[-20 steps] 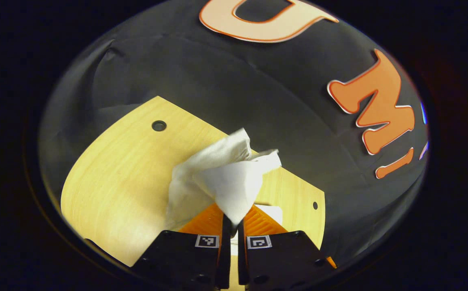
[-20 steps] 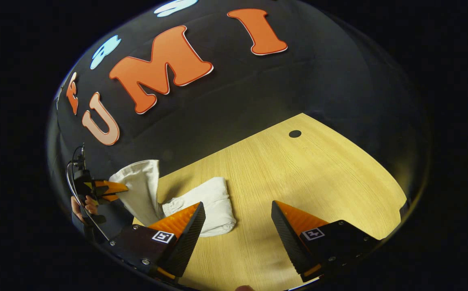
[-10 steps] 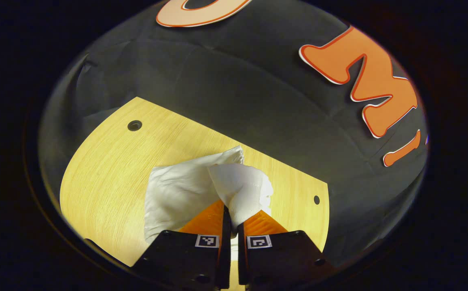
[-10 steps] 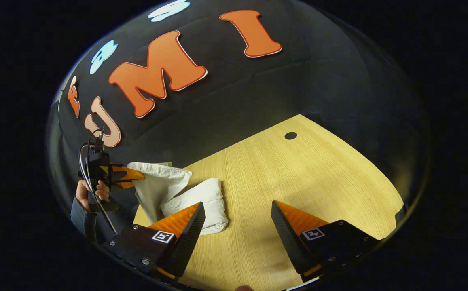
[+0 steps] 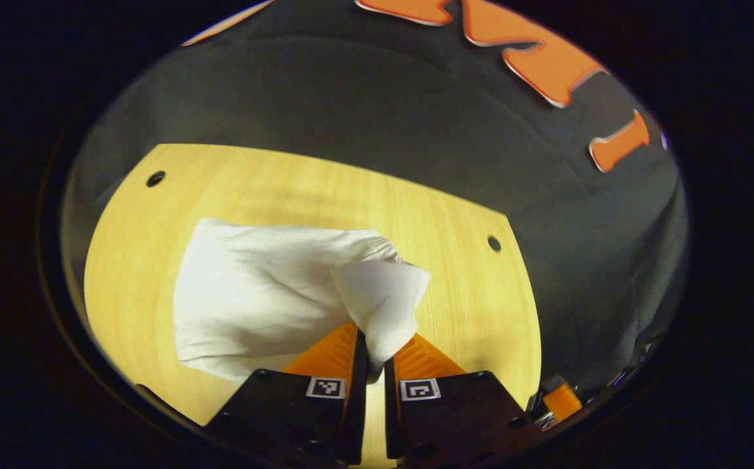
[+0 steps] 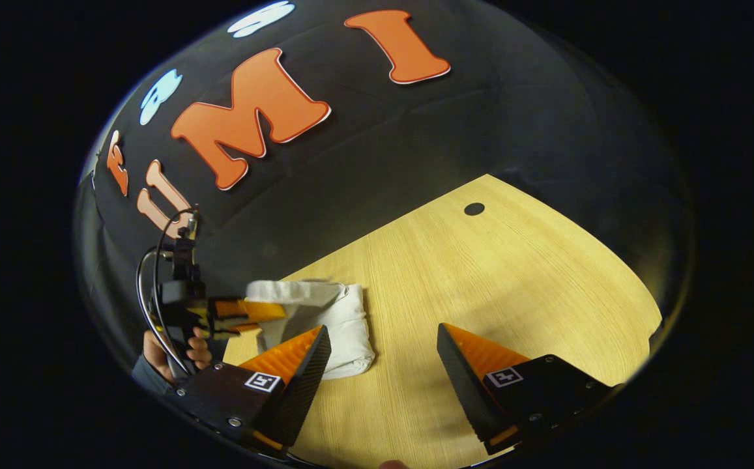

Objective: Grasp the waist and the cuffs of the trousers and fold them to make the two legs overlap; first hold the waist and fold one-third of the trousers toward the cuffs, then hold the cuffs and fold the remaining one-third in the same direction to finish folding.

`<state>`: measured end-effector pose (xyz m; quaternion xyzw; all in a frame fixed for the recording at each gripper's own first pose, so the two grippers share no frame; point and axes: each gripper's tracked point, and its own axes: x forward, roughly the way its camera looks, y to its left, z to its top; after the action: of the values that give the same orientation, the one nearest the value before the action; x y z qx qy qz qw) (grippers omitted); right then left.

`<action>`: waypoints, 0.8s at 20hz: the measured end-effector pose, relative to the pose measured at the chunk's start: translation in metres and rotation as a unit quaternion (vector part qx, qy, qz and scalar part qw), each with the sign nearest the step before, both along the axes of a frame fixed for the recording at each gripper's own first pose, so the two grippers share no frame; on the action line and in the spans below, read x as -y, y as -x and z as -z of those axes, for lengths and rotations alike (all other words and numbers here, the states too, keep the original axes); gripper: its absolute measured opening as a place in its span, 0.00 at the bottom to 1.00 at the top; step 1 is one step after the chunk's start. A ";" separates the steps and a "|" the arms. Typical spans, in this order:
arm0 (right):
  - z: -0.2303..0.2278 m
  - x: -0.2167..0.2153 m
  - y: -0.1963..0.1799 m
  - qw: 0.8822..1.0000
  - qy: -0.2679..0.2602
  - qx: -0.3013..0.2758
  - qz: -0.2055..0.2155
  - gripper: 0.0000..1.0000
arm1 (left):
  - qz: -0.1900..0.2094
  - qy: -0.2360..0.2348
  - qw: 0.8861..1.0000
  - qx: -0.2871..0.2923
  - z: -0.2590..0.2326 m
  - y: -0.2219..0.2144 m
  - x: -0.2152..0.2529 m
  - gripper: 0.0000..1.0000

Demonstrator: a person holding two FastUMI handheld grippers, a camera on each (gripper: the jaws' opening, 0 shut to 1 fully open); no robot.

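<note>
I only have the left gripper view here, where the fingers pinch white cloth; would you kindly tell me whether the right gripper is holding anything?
Observer: No. In the right gripper view the right gripper stands open over bare table, with nothing between its fingers.
Operator: Thank you. Where do the trousers lie relative to it?
Observer: The trousers lie by its left-hand finger, as that view shows it, near the table's edge.
Operator: And how does my gripper look from there?
Observer: The left gripper reaches in from the side, level with the cloth, held by a hand below it.
</note>
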<state>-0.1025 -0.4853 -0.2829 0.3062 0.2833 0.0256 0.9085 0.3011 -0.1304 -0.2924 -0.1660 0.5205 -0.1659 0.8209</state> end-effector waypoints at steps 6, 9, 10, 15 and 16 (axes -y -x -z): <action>-0.005 -0.005 -0.006 1.000 0.006 0.005 -0.007 0.98 | 0.127 0.014 0.992 0.001 0.011 0.054 0.045 0.71; -0.018 -0.018 -0.010 1.000 0.001 0.016 -0.021 0.98 | 0.113 -0.024 0.993 0.030 -0.008 0.054 0.021 0.88; -0.025 -0.022 -0.013 0.999 0.000 0.023 -0.025 0.99 | 0.100 -0.030 0.993 0.048 -0.018 0.044 0.016 0.88; -0.062 -0.039 -0.021 0.997 0.013 0.067 -0.025 0.98 | 0.046 -0.044 0.988 0.142 -0.088 0.017 -0.035 0.87; -0.071 -0.042 -0.021 0.996 0.024 0.086 -0.020 0.98 | 0.035 -0.060 0.980 0.185 -0.105 0.007 -0.051 0.83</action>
<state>-0.0814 -0.4434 -0.2114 0.2748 0.2113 0.0634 0.9358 0.2945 -0.0796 -0.1877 -0.0646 0.3745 -0.1914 0.9050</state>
